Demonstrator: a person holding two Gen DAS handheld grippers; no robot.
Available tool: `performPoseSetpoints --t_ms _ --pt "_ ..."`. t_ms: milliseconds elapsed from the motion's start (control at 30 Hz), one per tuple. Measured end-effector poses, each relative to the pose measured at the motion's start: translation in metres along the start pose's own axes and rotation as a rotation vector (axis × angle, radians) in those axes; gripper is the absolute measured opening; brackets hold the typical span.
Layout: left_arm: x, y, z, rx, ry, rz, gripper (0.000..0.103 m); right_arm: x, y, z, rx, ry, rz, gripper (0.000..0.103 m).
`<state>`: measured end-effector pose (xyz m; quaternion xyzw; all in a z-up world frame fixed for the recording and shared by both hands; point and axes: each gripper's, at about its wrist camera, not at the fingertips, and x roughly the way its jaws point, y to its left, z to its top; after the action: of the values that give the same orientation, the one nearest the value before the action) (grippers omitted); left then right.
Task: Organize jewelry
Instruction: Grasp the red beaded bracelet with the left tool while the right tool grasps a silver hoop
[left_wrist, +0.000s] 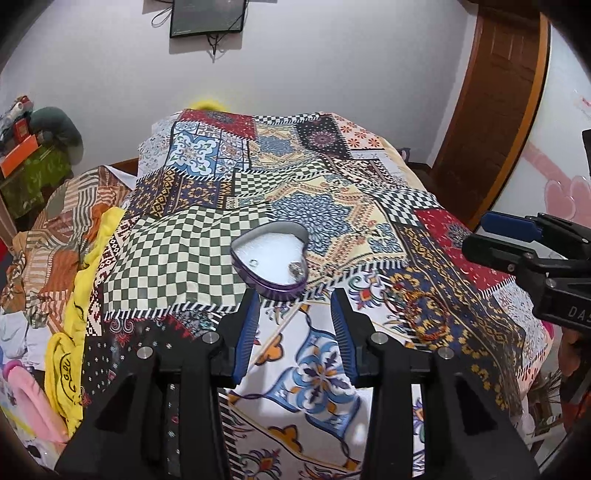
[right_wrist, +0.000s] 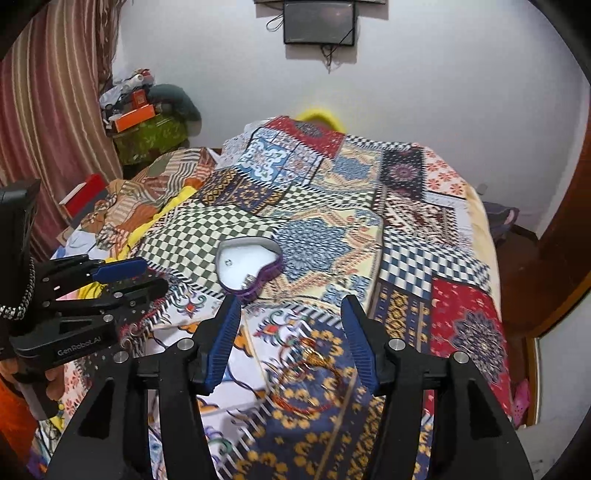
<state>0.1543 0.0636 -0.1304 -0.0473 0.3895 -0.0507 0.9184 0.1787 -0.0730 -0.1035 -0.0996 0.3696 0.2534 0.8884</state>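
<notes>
A purple heart-shaped box (left_wrist: 271, 258) with a white inside lies open on the patchwork bedspread; it also shows in the right wrist view (right_wrist: 248, 267). Inside it are a small ring (left_wrist: 254, 263) and a silvery piece (left_wrist: 295, 269). A thin red and gold bangle (right_wrist: 308, 384) lies on the dark blue patch, between and just below my right gripper's fingers; it also shows in the left wrist view (left_wrist: 424, 317). My left gripper (left_wrist: 295, 299) is open and empty, just short of the box. My right gripper (right_wrist: 291, 306) is open and empty above the bangle.
The patchwork bedspread (left_wrist: 332, 177) covers the bed. Crumpled clothes (left_wrist: 55, 258) lie along its left side. A cluttered shelf (right_wrist: 144, 122) stands in the far left corner. A wooden door (left_wrist: 498, 103) is at the right.
</notes>
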Motion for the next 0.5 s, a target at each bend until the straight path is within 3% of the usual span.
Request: performPoseSetpoints --t_ms 167,500 --pt "0.003 -0.017 -0.011 0.014 0.019 -0.033 0.041 -0.007 -0.015 -0.017 0.026 0.004 -0.018 0.053" --pt "0.031 -0.036 -0.035 0.0 0.101 -0.09 0.042 0.009 -0.037 -0.062 0.06 0.101 -0.033 0.053"
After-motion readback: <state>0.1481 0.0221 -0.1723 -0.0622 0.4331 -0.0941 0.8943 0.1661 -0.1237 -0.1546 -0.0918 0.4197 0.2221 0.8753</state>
